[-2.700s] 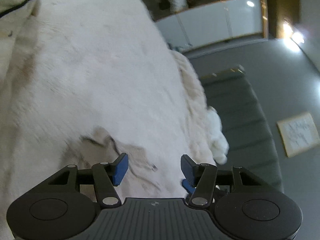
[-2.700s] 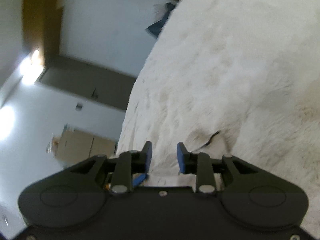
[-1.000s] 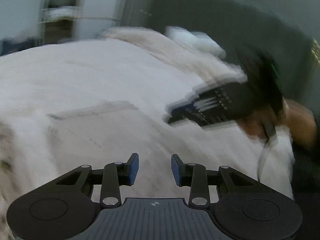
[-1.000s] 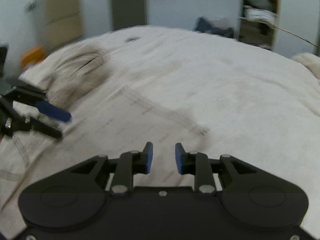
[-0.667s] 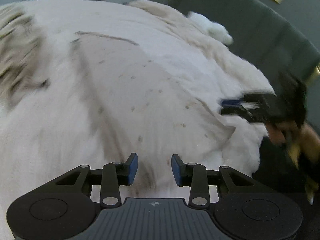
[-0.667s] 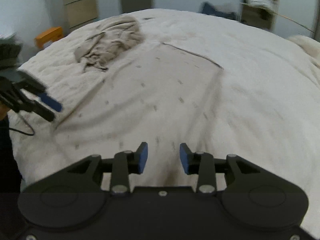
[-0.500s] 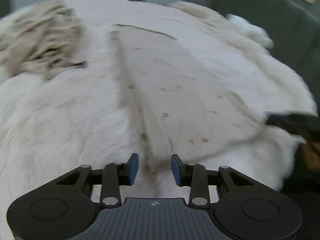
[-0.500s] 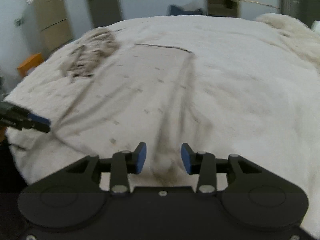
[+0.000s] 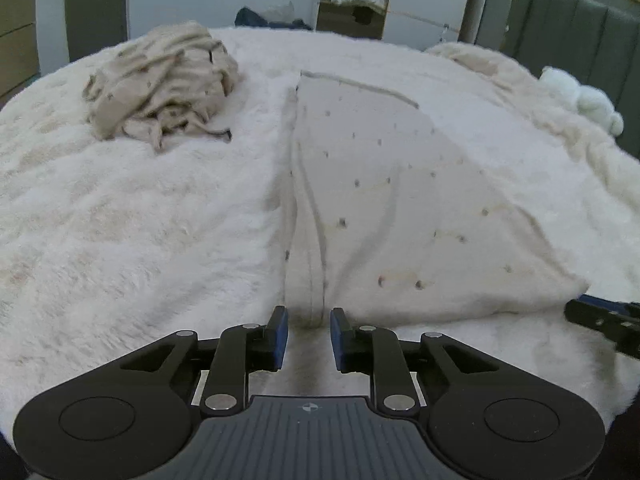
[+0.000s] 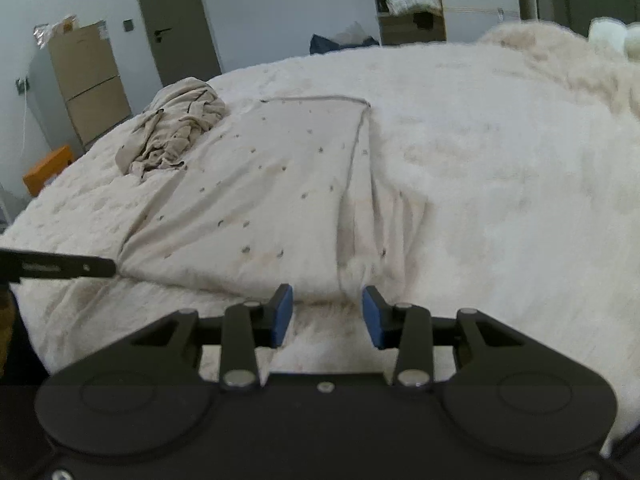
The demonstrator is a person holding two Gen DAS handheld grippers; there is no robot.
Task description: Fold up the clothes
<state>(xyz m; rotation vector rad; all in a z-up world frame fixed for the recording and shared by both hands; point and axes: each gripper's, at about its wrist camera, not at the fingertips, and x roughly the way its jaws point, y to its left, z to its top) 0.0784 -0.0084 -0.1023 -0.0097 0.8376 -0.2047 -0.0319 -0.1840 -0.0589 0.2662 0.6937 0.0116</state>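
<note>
Lying spread flat across the fluffy blanket (image 9: 120, 216), the dotted cloth (image 9: 384, 184) is presumably laid out so its near corners can be taken for a fold; a crumpled pile (image 9: 160, 84) waits beyond it at the far left. Left gripper (image 9: 306, 334): at the cloth's near-left corner, jaws opening, narrow gap, pads (image 9: 280, 332) flanking the hem but not pressing. Right gripper (image 10: 327, 316): at the near-right corner, jaws partly apart, nothing held.
</note>
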